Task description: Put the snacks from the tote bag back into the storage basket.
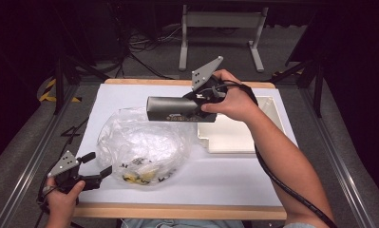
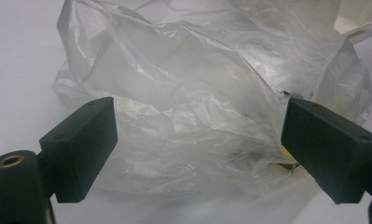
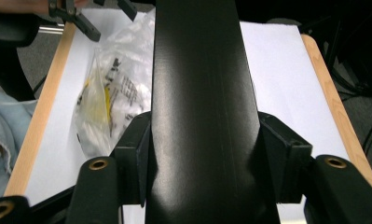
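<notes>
The right gripper, clamped on the dark box, holds it above the plastic bag; left gripper, jaws apart, should pinch the bag's rim just ahead.

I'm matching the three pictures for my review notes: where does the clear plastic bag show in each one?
High view: the clear plastic bag lies left of centre on the white table, below the dark box in the right gripper.
Left gripper view: it spans the frame beyond the open jaws.
Right gripper view: upper left, beside the dark box.
Shared landmark: the yellow and black printed contents inside the bag.
</notes>
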`<act>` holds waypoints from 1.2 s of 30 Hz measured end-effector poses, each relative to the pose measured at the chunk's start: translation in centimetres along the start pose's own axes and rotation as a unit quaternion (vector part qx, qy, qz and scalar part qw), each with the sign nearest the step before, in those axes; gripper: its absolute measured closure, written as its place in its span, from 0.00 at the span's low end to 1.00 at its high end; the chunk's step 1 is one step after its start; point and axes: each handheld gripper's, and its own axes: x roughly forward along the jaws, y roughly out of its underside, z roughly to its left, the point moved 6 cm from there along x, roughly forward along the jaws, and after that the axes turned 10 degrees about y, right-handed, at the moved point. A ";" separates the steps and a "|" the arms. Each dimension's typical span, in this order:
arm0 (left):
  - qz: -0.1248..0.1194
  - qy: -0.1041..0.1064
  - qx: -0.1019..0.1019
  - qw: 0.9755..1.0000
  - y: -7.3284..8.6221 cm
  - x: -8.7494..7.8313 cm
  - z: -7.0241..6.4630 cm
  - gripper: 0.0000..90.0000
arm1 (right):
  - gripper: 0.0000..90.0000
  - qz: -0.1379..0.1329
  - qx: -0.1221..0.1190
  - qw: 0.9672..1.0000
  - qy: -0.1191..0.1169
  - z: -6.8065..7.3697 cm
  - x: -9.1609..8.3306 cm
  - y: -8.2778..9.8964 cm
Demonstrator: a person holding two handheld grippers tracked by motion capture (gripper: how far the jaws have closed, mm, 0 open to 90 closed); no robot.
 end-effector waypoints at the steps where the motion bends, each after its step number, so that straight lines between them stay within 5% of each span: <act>1: 0.000 -0.001 0.000 1.000 0.0 0.0 0.0 0.13 | 0.48 -0.001 0.000 1.000 0.001 -0.1 -0.2 0.1; 20: 0.003 -0.007 -0.008 1.000 0.2 -0.2 0.3 0.13 | 0.48 0.012 0.013 0.999 0.034 -2.6 -5.4 3.9; 36: 0.004 -0.014 -0.012 1.000 0.3 -0.3 0.3 0.13 | 0.48 0.014 0.006 0.998 0.060 -4.0 -8.1 7.2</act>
